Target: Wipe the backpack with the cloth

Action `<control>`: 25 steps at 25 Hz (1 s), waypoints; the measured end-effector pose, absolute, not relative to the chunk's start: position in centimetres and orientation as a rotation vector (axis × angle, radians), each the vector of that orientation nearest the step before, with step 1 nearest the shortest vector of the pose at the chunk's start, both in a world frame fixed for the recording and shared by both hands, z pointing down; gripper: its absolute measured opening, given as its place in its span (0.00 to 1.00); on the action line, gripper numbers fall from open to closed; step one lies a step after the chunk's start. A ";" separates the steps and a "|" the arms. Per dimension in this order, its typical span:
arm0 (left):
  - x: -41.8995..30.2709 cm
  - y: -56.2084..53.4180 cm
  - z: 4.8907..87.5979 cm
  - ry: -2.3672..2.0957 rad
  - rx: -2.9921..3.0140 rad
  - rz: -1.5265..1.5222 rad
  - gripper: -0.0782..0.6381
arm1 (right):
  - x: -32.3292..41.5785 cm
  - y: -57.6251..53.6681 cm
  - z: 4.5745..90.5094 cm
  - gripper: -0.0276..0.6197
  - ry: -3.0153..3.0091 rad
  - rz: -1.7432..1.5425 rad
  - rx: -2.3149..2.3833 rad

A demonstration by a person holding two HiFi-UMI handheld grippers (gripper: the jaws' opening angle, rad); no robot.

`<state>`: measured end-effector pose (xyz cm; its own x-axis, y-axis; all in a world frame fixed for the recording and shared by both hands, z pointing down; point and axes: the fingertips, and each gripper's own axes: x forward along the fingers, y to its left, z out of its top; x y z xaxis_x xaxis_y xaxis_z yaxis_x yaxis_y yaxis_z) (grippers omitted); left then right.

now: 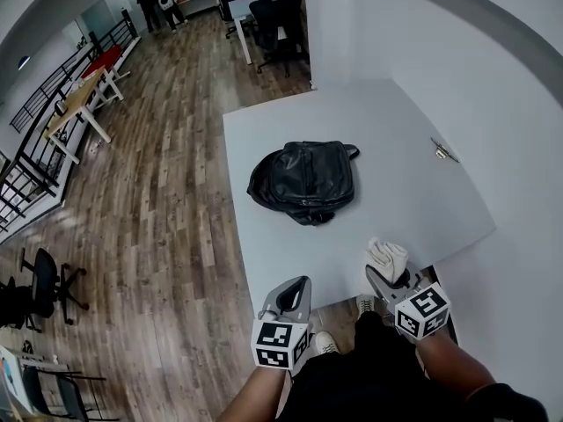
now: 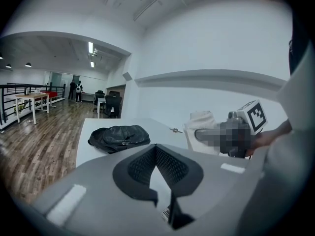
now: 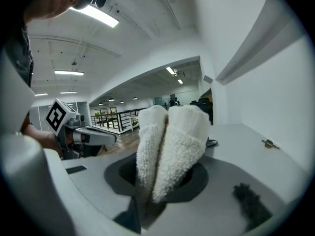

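Observation:
A black leather backpack [image 1: 303,181] lies flat near the middle of the white table [image 1: 396,121]; it also shows in the left gripper view [image 2: 119,136]. My right gripper [image 1: 382,276] hovers over the table's near edge, shut on a folded white cloth [image 1: 387,257]. The cloth [image 3: 172,141] stands up between its jaws and hides the backpack in the right gripper view. My left gripper [image 1: 297,285] is held off the table's near edge, left of the right one, its pads [image 2: 142,168] meeting at the tip with nothing between them. Both grippers are well short of the backpack.
A small metal piece [image 1: 444,151] lies near the table's right side, close to the white wall [image 1: 493,77]. Wooden floor [image 1: 158,218] spreads to the left, with office chairs [image 1: 277,20], desks [image 1: 84,99] and a railing. Two people [image 1: 158,5] stand far off.

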<state>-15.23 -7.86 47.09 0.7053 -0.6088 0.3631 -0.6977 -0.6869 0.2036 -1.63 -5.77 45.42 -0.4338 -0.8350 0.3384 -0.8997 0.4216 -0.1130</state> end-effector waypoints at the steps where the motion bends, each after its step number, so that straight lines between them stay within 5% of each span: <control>1: -15.3 -7.9 47.2 -1.029 2.584 0.386 0.12 | -1.6 -5.9 45.4 0.20 -2.448 0.405 1.521; 25: -9.8 -11.1 48.0 -1.065 2.587 0.575 0.12 | 4.5 -13.2 47.7 0.20 -2.466 0.382 1.444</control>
